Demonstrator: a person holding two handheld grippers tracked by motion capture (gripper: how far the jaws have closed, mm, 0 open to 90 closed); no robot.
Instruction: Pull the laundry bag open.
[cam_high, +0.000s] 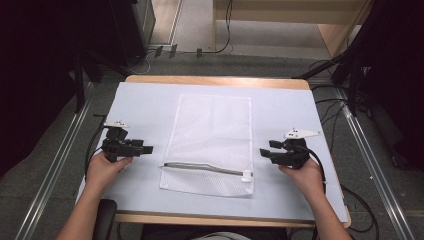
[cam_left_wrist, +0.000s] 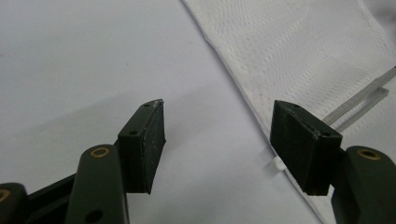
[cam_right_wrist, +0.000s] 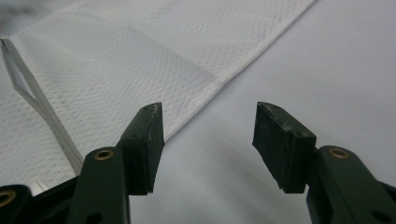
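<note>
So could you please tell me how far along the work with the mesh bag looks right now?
Done: the mesh bag lies flat on the table, zipper near the front. In hand: nothing; left gripper and right gripper flank it, jaws open. What remains can't be told.

Bare forearms, no sleeves. Left gripper (cam_high: 148, 149) is black with a grey three-cornered plate on top; right gripper (cam_high: 263, 152) matches, black cable looping off toward 4 o'clock. Close in: dark green-black jaws, brass-ringed screw holes, scuffed ribbed pads (cam_left_wrist: 153, 144).
</note>
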